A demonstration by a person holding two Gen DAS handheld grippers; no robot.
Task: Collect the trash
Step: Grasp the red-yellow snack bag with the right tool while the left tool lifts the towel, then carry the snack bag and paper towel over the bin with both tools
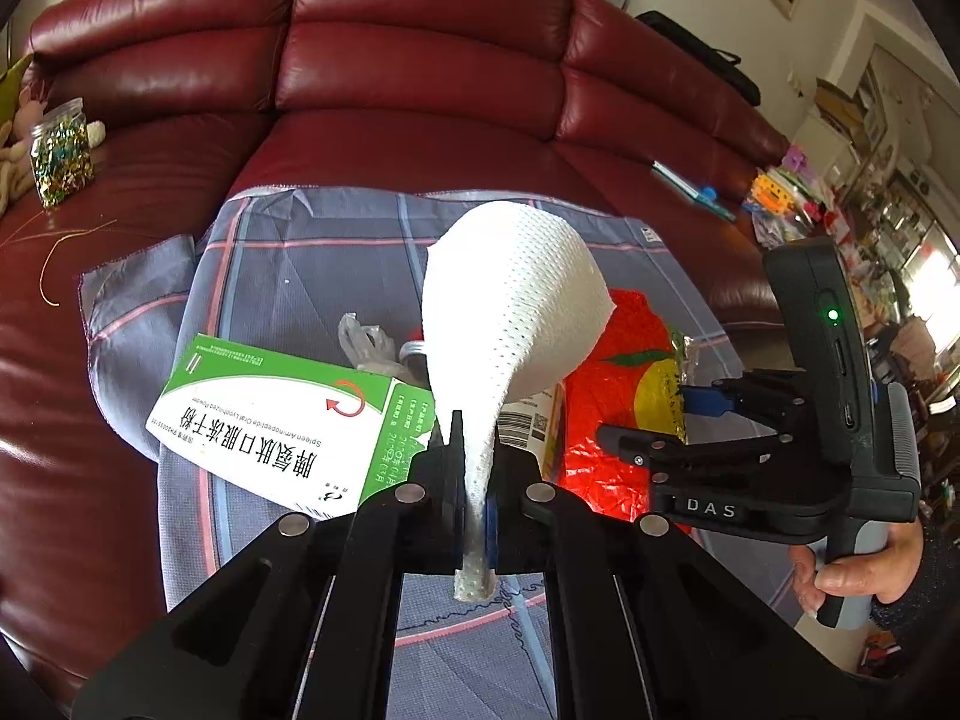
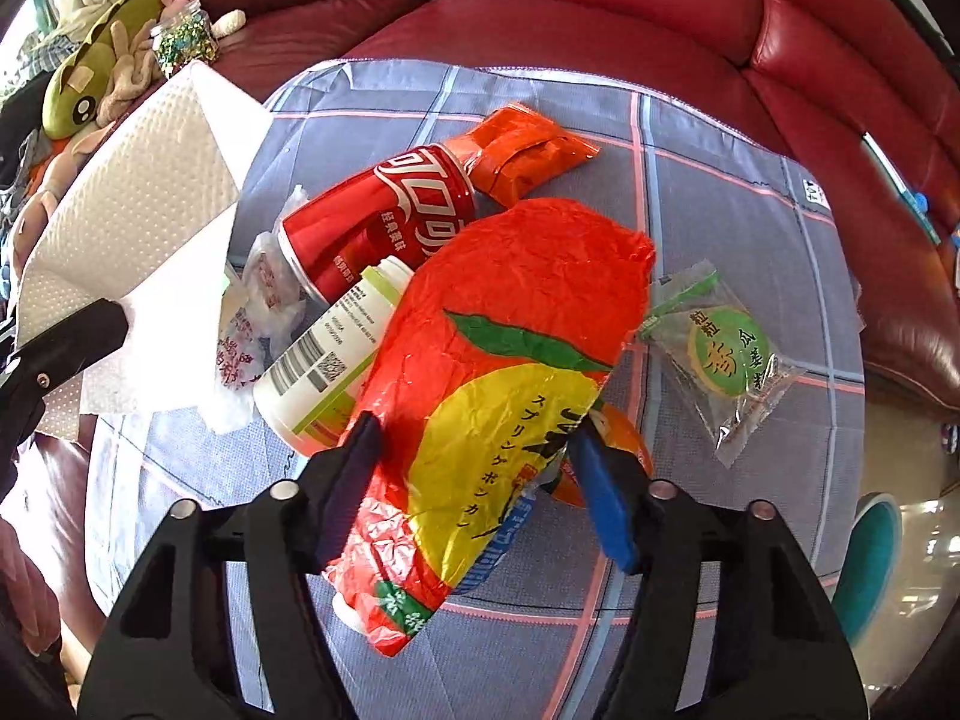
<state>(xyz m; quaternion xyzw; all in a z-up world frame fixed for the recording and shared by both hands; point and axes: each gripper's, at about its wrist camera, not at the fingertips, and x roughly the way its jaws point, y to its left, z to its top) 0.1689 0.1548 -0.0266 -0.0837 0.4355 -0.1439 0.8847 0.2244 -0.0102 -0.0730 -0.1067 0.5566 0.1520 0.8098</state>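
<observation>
My left gripper (image 1: 474, 492) is shut on a white paper towel (image 1: 510, 306) and holds it up above a grey plaid cloth (image 1: 312, 264) on the red sofa. The towel also shows at the left of the right wrist view (image 2: 138, 198). My right gripper (image 2: 474, 450) is open, its jaws on either side of a red and yellow snack bag (image 2: 510, 348) lying on the cloth (image 2: 720, 192). The bag lies partly over a white bottle (image 2: 324, 360) and a red cola can (image 2: 372, 216). The right gripper shows at the right of the left wrist view (image 1: 654, 420).
A green and white medicine box (image 1: 282, 420), a small orange packet (image 2: 522, 150), a clear green-label wrapper (image 2: 720, 354) and crumpled clear plastic (image 2: 264, 294) lie on the cloth. A jar of coloured bits (image 1: 60, 156) and plush toys (image 2: 90, 84) sit on the sofa (image 1: 420, 60).
</observation>
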